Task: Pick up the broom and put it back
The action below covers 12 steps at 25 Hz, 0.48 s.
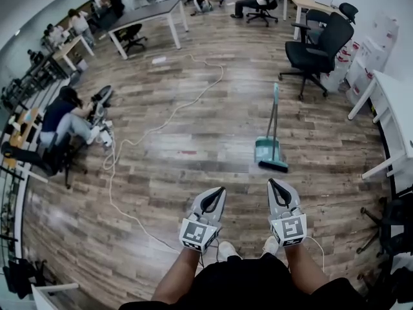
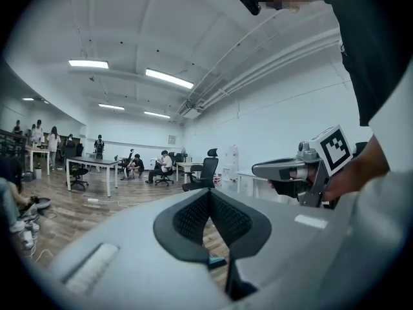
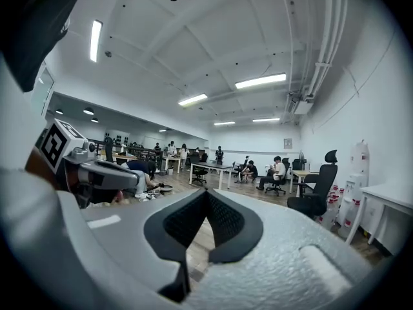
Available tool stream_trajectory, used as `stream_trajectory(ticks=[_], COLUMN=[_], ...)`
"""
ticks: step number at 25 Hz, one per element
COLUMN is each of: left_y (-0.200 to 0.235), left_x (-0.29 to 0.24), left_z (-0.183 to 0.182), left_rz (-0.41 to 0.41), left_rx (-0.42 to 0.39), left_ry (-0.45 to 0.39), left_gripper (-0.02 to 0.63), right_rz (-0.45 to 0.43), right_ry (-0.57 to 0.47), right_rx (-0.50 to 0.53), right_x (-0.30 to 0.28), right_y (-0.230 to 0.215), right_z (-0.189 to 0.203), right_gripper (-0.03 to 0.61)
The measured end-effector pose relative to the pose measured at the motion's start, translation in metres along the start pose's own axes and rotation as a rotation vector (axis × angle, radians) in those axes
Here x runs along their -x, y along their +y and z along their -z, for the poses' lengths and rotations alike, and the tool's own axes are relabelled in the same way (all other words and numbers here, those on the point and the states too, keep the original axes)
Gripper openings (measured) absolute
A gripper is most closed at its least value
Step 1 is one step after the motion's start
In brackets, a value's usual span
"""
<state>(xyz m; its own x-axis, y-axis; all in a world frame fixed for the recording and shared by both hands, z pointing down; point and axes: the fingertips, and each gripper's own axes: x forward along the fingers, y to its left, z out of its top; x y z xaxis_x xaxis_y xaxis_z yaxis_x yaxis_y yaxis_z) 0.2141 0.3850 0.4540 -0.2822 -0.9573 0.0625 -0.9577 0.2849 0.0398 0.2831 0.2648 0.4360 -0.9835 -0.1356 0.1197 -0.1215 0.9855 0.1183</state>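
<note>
At twelve I have bare floor [image 1: 213,173] up to the broom [image 1: 273,128]. A white cable [image 1: 110,192] trails at ten, a black chair [image 1: 319,44] stands at one, a white desk [image 1: 397,112] at three.

The left gripper [image 2: 208,194] pointed level across the room, its jaws pressed together with nothing between them. To its right a hand [image 2: 348,178] held the right gripper [image 2: 259,169]. Beyond stood a black office chair [image 2: 208,171] on the wooden floor [image 2: 71,215].

Black office chair [image 1: 319,44] near white desk [image 1: 397,112]; white cable [image 1: 171,117] across wood floor [image 1: 193,179]; seated person [image 1: 61,116] left.
</note>
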Motion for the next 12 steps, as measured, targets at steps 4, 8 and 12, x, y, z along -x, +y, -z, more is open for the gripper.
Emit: stream_trajectory(ticks=[4, 8, 12], left_y=[0.008, 0.02, 0.036], left_x=[0.011, 0.015, 0.009], left_z=[0.004, 0.005, 0.004], left_rz=[0.026, 0.033, 0.031], left_rx=[-0.004, -0.01, -0.004], left_ry=[0.002, -0.002, -0.002], left_gripper=[0.018, 0.018, 0.018], right_rz=[0.03, 0.041, 0.037], right_ry=[0.014, 0.022, 0.032], right_rx=[0.0, -0.002, 0.003], right_x=[-0.003, -0.009, -0.027], right_y=[0.01, 0.017, 0.019], right_z=[0.004, 0.005, 0.006], right_gripper=[0.002, 0.002, 0.002])
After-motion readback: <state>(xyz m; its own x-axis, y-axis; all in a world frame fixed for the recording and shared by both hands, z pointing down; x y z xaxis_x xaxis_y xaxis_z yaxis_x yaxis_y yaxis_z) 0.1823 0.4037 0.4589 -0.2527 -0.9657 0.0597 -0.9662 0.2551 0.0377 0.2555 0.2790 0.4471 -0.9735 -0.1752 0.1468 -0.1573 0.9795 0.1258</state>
